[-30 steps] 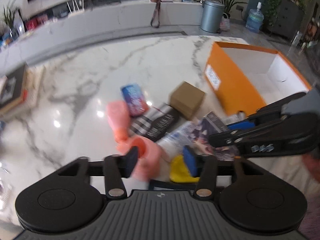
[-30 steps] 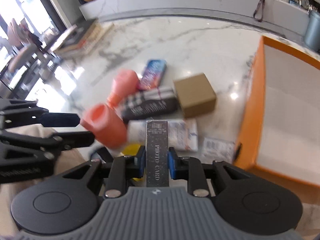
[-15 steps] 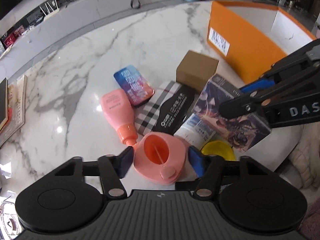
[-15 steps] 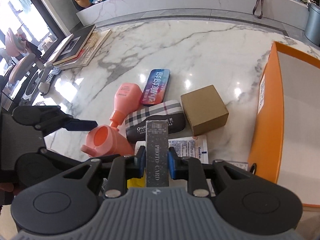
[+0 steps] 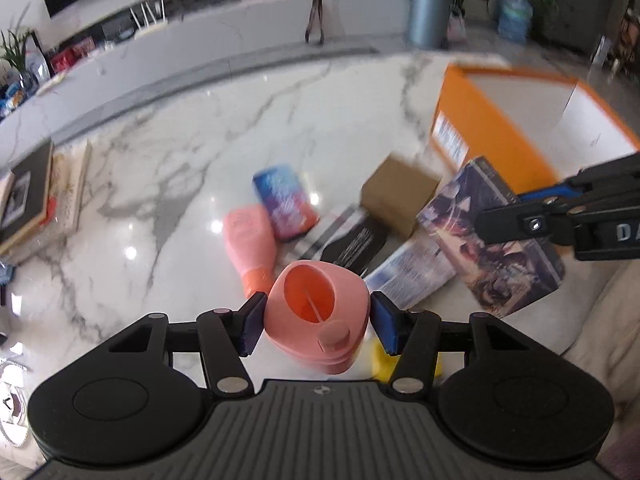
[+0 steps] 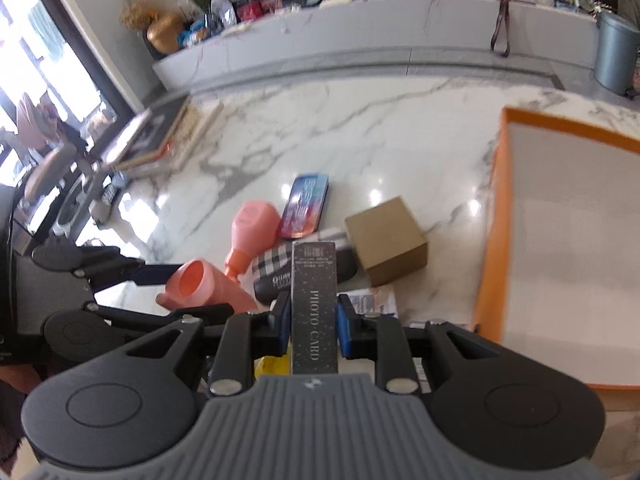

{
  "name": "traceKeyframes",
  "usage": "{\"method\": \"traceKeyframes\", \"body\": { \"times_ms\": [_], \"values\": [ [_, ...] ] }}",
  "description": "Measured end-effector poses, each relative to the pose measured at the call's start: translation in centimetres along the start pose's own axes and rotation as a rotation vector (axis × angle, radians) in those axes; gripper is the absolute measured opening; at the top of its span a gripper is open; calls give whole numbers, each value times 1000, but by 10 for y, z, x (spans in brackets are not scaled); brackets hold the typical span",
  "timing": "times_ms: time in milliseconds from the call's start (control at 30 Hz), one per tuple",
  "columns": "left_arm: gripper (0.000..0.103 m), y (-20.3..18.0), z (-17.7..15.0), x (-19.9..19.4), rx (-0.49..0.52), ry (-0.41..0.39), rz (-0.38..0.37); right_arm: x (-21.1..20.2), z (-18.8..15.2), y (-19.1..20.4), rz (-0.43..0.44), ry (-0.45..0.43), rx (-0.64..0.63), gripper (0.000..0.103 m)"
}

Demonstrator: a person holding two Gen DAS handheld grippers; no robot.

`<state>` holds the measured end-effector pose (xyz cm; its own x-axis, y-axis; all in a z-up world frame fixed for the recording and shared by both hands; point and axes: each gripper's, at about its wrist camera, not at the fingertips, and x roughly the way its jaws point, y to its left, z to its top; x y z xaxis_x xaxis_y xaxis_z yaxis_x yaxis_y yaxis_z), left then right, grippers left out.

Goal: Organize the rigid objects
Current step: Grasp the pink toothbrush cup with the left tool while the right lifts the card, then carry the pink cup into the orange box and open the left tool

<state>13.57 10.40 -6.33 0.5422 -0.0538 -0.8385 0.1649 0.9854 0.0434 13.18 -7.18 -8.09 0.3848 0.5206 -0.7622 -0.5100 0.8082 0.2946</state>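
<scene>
Left wrist: my left gripper [image 5: 318,322] closing around pink cup [image 5: 318,316], pads just beside its sides; box's illustrated face shows.

Right wrist: my right gripper [image 6: 313,326] pinches photo card box [image 6: 314,304]; orange box [image 6: 490,240] interior visible.

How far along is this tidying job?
Barely begun: the orange box looks empty in the part that shows. In hand: the right gripper clamps a dark photo-card box, and the left gripper is closing around a pink cup-shaped container. The pink bottle, brown cardboard cube and plaid case remain on the marble.
</scene>
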Motion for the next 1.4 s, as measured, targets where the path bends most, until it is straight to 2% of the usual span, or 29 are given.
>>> {"method": "traceKeyframes", "body": {
  "times_ms": [233, 400, 500, 700, 933, 1133, 1300, 1400],
  "values": [
    [64, -41, 46, -46, 48, -131, -56, -60, 6, -21, -4, -140, 23, 23],
    [64, -83, 90, -59, 137, -198, -119, -107, 12, -55, -91, -265, 65, 23],
    [64, -112, 113, -51, 215, -212, -144, -123, 17, -87, -150, -295, 123, 24],
    [64, -161, 148, -7, 338, -195, -189, -122, 18, -151, -206, -258, 248, 24],
    [64, -185, 158, 58, 496, -125, -193, -93, 17, -207, -212, -174, 356, 24],
    [64, -185, 159, 102, 629, -39, -160, -60, 26, -227, -165, -121, 390, 24],
    [64, -192, 150, 120, 754, 9, -171, -33, 36, -234, -126, -76, 399, 24],
    [64, -194, 147, 132, 792, 31, -159, -20, 38, -238, -109, -53, 412, 24]
  ]
}}
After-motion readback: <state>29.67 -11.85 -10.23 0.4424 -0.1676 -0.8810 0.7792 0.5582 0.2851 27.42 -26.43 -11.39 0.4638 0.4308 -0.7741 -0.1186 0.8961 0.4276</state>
